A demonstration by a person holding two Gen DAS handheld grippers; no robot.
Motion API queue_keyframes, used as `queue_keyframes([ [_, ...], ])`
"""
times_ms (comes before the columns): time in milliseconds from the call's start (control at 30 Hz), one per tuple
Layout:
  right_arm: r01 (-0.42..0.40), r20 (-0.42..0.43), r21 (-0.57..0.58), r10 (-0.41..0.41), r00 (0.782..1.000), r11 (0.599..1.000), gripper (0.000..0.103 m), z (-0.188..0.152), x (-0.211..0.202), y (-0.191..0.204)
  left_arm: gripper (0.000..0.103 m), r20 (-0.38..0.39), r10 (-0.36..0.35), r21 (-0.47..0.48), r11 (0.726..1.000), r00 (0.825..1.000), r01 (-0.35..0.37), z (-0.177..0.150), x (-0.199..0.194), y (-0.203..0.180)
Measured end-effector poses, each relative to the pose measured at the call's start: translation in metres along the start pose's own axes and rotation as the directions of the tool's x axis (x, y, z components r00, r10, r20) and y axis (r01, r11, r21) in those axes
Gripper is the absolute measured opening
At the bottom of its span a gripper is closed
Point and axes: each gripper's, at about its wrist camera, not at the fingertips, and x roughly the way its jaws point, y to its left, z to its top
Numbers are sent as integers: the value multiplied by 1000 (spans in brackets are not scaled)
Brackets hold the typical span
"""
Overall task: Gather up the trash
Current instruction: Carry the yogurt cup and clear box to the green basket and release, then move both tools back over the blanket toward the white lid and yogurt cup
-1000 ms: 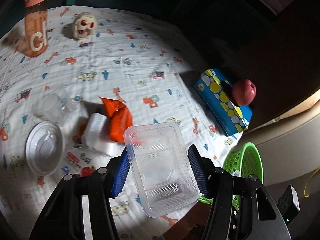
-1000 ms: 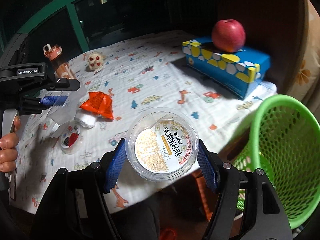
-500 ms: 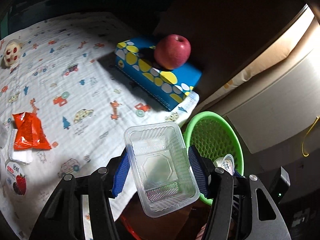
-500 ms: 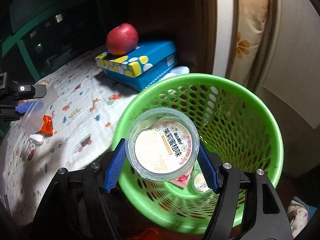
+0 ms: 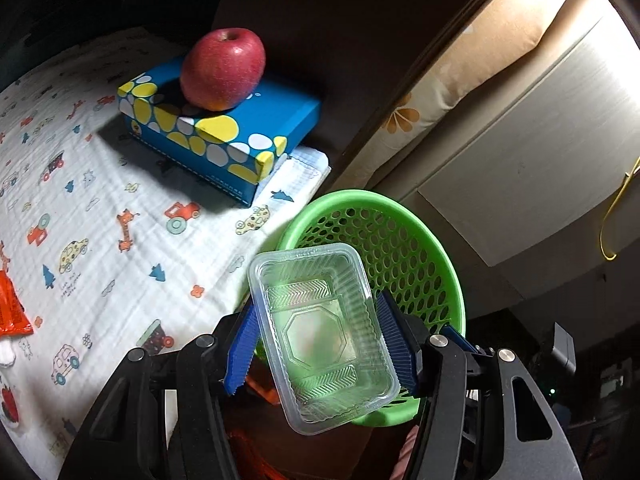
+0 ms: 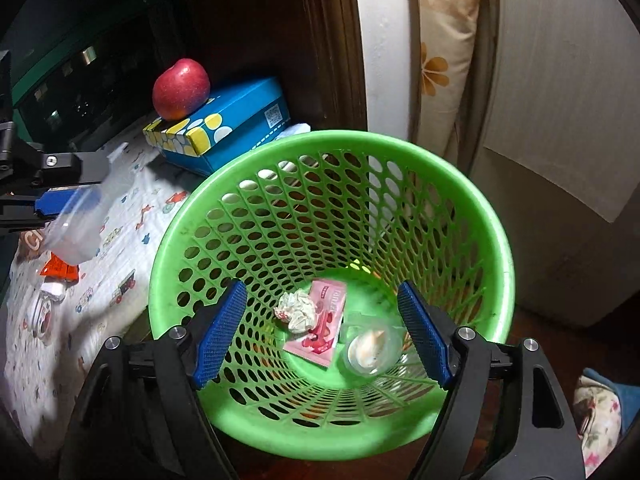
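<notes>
Black tongs point(image 6: 320, 336), blue ribbed pads point(image 6: 219, 334)

Little here can be read. Blue tissue box point(image 6: 236, 120), far left beyond the green basket point(image 6: 492, 216): a QR code on its end face with small print beside it, too fine to make out. Its long side, seen from the left wrist, carries a row of tiny pale characters, also illegible. Pink wrapper point(image 6: 318, 326) on the basket floor: darker lettering near its top edge, not legible. Tablecloth point(image 5: 120, 292): a few lines of small scrawled lettering under a blue tree, unreadable. Far left edge: a large white letter, C or G, on a brown object point(image 6: 30, 240), half hidden behind the clear tray point(image 6: 80, 220).
</notes>
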Motion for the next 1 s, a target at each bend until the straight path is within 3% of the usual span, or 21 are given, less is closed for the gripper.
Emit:
queue_keyframes([
  [500, 0, 59, 29, -2, 998, 1000, 81, -14, -37, -20, 56, -109, -52, 82, 995, 993, 62, -11, 59, -46],
  [633, -3, 62, 35, 1, 998, 999, 82, -17, -42, -23, 65, -125, -67, 103, 991, 990, 80, -16, 68, -55],
  [833, -15, 68, 31, 13, 998, 999, 82, -20, -48, -18, 67, -104, -64, 117, 990, 992, 76, -20, 55, -50],
  [1000, -44, 73, -1, 44, 996, 999, 82, -20, -51, -1, 67, -42, -3, 130, 991, 999, 8, -24, 24, -28],
])
